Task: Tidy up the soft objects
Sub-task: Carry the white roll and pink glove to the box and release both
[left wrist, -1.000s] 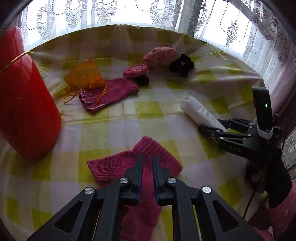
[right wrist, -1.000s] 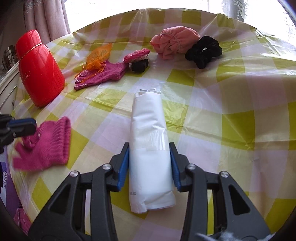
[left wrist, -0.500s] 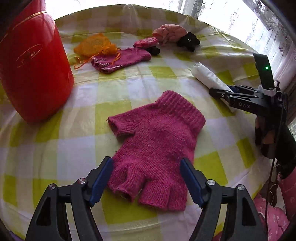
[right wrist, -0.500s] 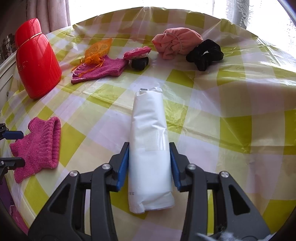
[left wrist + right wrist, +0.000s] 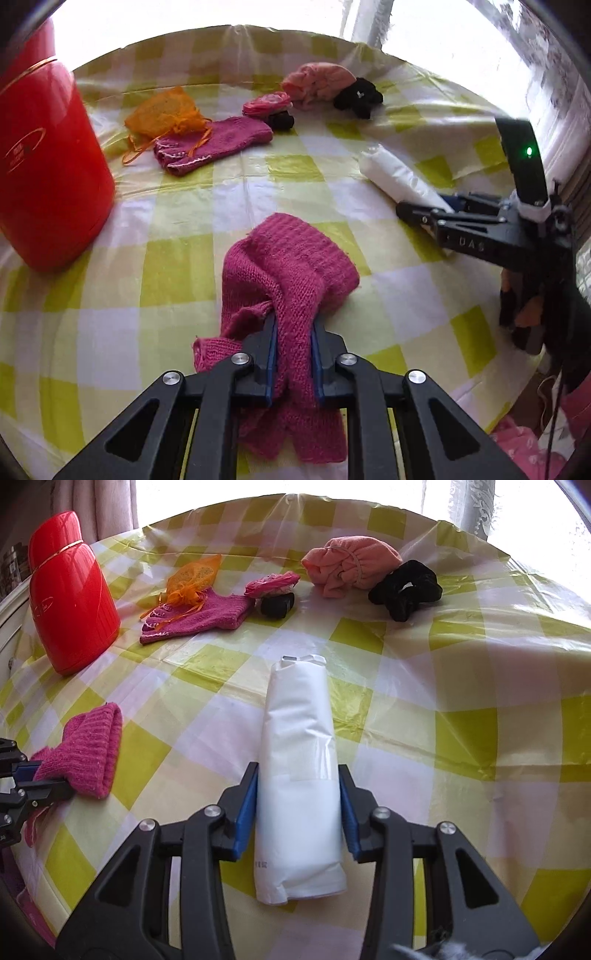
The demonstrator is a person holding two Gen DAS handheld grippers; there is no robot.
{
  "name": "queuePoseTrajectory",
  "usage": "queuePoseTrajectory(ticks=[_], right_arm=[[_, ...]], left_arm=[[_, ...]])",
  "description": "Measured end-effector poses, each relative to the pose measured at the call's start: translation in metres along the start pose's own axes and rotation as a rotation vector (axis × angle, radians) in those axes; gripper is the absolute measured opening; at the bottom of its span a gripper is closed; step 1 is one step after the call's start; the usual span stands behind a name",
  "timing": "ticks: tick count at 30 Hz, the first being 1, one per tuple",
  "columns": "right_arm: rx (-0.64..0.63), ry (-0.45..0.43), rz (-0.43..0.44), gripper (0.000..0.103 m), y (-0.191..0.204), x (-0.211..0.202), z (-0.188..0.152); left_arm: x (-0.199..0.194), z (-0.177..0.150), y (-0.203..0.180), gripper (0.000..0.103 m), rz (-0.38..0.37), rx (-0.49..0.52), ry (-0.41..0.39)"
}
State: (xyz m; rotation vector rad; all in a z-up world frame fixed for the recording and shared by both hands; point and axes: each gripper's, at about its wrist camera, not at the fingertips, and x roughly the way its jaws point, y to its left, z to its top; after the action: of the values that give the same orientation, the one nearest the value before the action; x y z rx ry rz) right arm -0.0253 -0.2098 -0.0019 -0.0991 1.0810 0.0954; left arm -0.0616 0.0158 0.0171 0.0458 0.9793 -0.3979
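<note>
- The left gripper (image 5: 293,343) is clenched on a magenta knitted fingerless glove (image 5: 291,273), bunching the wool between its blue-padded fingers (image 5: 271,354); the glove's cuff humps up ahead of the tips and its finger end trails back under the gripper, on the yellow-and-white checked plastic tablecloth (image 5: 177,266).
- The right gripper (image 5: 298,797) grasps a white rolled plastic-wrapped bundle (image 5: 299,775), one blue pad against each side; the roll lies flat on the tablecloth (image 5: 461,686) and points away from the camera.
- In the right wrist view the left gripper (image 5: 55,782) shows at the left edge with the glove (image 5: 88,753) in its tips.
- At the left stands a glossy red jar with a gold band (image 5: 70,605).
- Farther back lies a second magenta knitted glove (image 5: 199,618), with an orange mesh drawstring pouch (image 5: 194,579) resting on its near-left part.
- Just beside that glove is a pink fabric flower hair tie on a black band (image 5: 275,590).
- Farthest off, a salmon-pink gathered cloth cap (image 5: 351,568) touches a black velvet scrunchie (image 5: 406,587).
</note>
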Motion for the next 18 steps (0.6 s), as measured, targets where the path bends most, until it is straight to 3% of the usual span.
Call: queuePoseTrajectory(ticks=[4, 6, 9, 18], right_arm=[[0.168, -0.030, 0.072, 0.044, 0.009, -0.032, -0.029], [0.189, -0.054, 0.107, 0.044, 0.022, -0.052, -0.044], [0.186, -0.071, 0.104, 0.044, 0.034, -0.081, -0.045], [0.061, -0.337, 0.042, 0.044, 0.069, -0.197, -0.013]], left_arm=[[-0.046, -0.011, 0.023, 0.016, -0.032, -0.105, -0.091], [-0.066, -0.012, 0.029, 0.016, 0.007, -0.120, -0.131], [-0.089, -0.006, 0.030, 0.016, 0.047, -0.123, -0.175], [-0.130, 0.001, -0.010, 0.017, 0.152, -0.027, -0.304]])
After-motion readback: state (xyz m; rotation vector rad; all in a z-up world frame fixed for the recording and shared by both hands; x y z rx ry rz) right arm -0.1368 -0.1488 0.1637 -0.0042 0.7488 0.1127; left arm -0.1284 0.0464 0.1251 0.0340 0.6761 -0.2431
